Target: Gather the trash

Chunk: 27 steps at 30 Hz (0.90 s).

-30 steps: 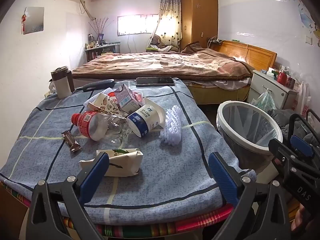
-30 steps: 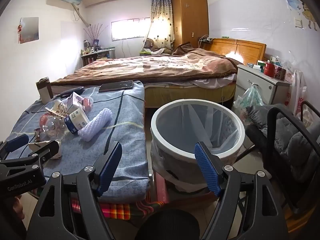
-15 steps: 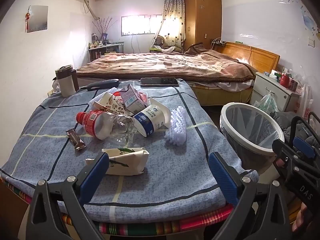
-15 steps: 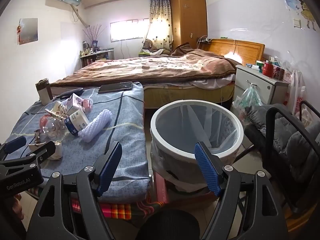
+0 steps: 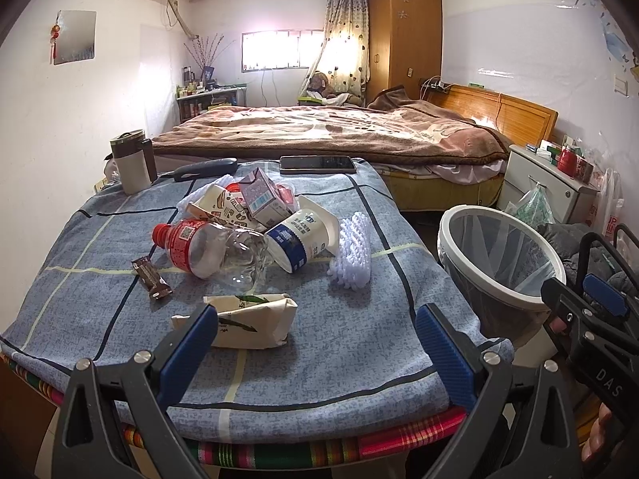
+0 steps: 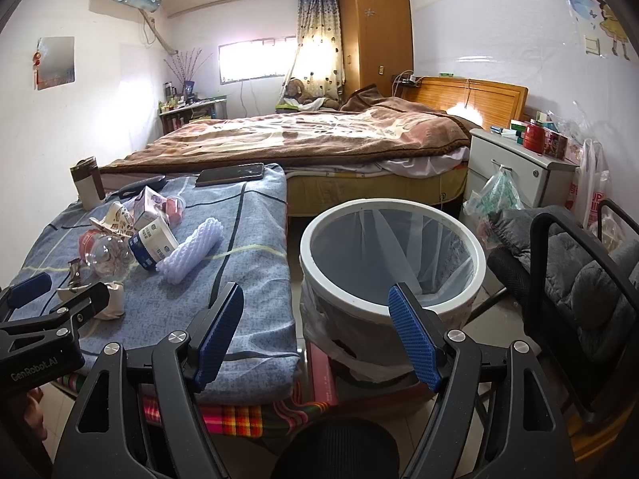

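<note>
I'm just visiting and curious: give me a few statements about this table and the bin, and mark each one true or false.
1. The bin already holds the plastic bottle. False: the plastic bottle lies on the table.
2. Both grippers are open and empty. True: left gripper, right gripper.
3. A phone lies at the table's far edge. True.
4. The bottle's cap is blue. False: it is red.
</note>
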### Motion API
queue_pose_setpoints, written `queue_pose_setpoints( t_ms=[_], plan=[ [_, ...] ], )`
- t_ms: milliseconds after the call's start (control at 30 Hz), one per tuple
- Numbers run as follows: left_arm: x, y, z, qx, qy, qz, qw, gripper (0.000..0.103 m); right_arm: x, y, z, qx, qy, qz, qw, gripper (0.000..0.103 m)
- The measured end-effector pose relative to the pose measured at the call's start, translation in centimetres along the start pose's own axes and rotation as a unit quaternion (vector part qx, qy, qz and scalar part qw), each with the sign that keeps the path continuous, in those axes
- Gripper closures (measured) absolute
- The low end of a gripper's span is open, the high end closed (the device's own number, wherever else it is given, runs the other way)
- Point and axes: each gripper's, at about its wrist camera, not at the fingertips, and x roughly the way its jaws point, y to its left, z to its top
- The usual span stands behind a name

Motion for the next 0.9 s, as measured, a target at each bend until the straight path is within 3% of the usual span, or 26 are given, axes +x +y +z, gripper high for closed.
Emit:
queue_pose_setpoints(
  t_ms=[900],
  plan=[
    [0.25, -0.09, 0.50, 0.001, -0.003, 0.006, 1.0000, 0.002, -0.16, 0.17, -0.01, 0.000, -0.001, 0.000, 1.000, 0.027]
  ],
)
